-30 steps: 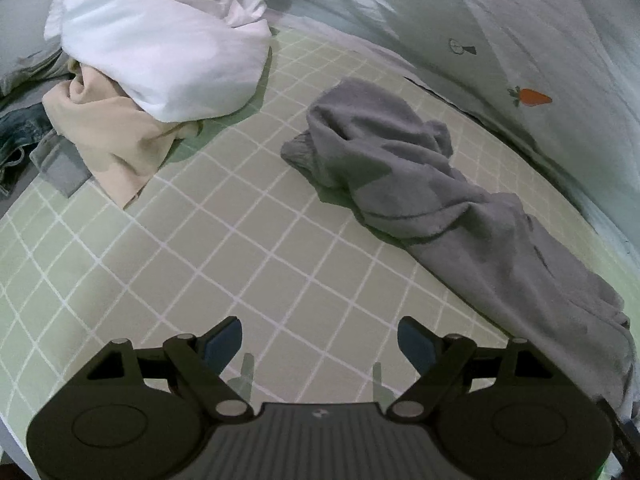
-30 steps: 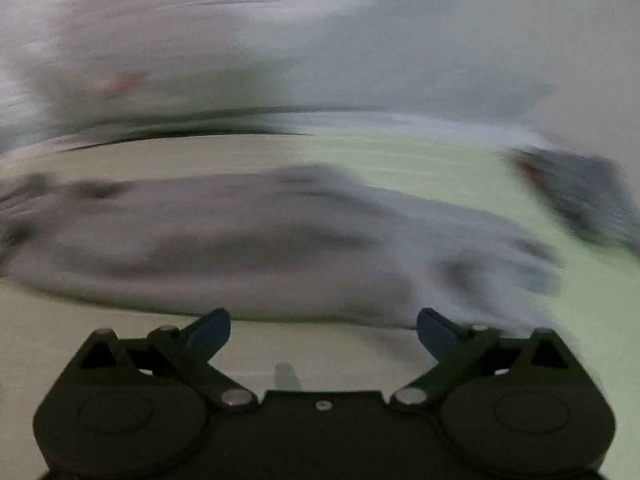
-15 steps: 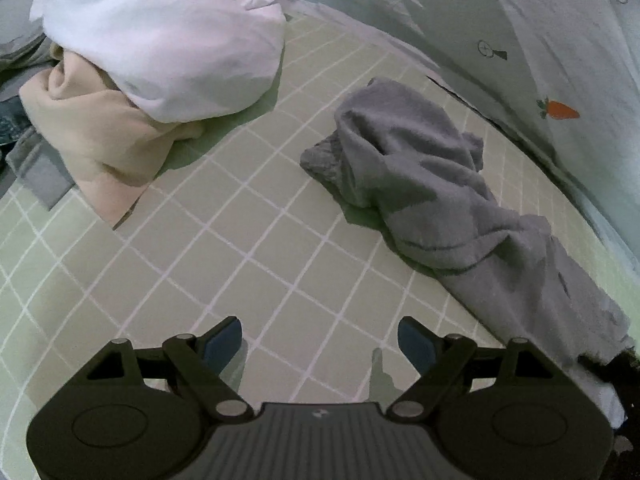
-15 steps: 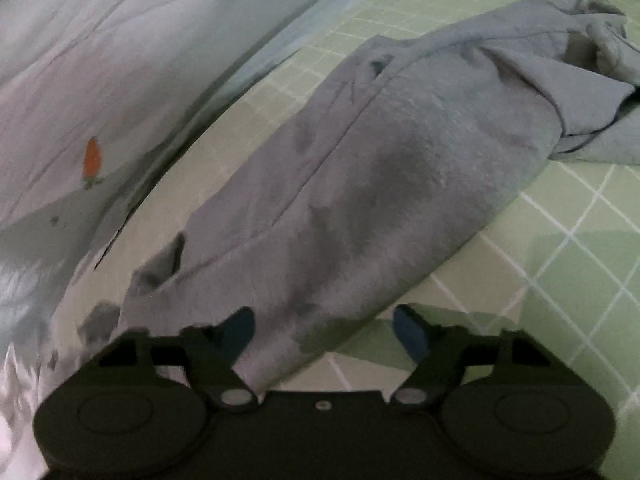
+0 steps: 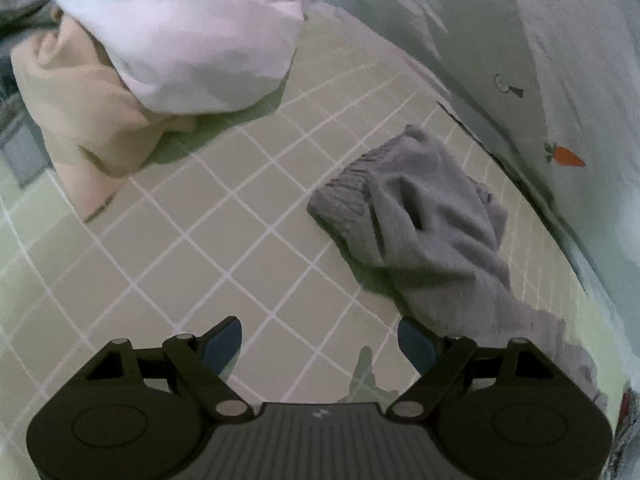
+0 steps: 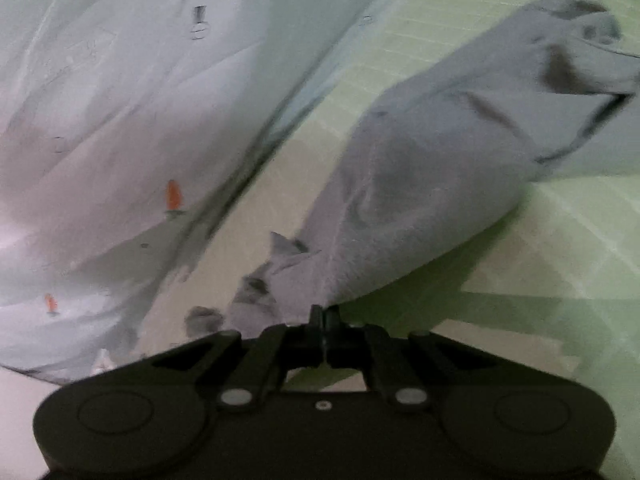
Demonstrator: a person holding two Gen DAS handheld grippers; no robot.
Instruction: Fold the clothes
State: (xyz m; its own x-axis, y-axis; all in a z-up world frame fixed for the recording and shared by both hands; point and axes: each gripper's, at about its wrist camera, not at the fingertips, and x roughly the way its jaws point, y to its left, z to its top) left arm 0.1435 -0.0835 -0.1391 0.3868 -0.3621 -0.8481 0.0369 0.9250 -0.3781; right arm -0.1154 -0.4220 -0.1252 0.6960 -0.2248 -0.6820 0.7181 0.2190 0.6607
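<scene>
A crumpled grey garment (image 5: 432, 220) lies stretched out on the green checked sheet (image 5: 200, 248), its ribbed end toward the middle. My left gripper (image 5: 320, 340) hovers open over bare sheet, nothing between its fingers; the garment's nearer part lies just past its right fingertip. In the right wrist view the same grey garment (image 6: 440, 152) runs away from me to the upper right. My right gripper (image 6: 324, 316) is shut, its pads pinching the garment's near end, which is drawn up to a point at the fingertips.
A pile of clothes sits at the far left: a white cloth (image 5: 180, 32) on top of a beige garment (image 5: 88, 120). A pale quilt with a carrot print (image 5: 560, 60) (image 6: 120, 120) rises along the sheet's far edge behind the grey garment.
My right gripper rolled, came down to the garment's near end and closed on it. My left gripper moved lower and nearer the garment's ribbed end, staying open.
</scene>
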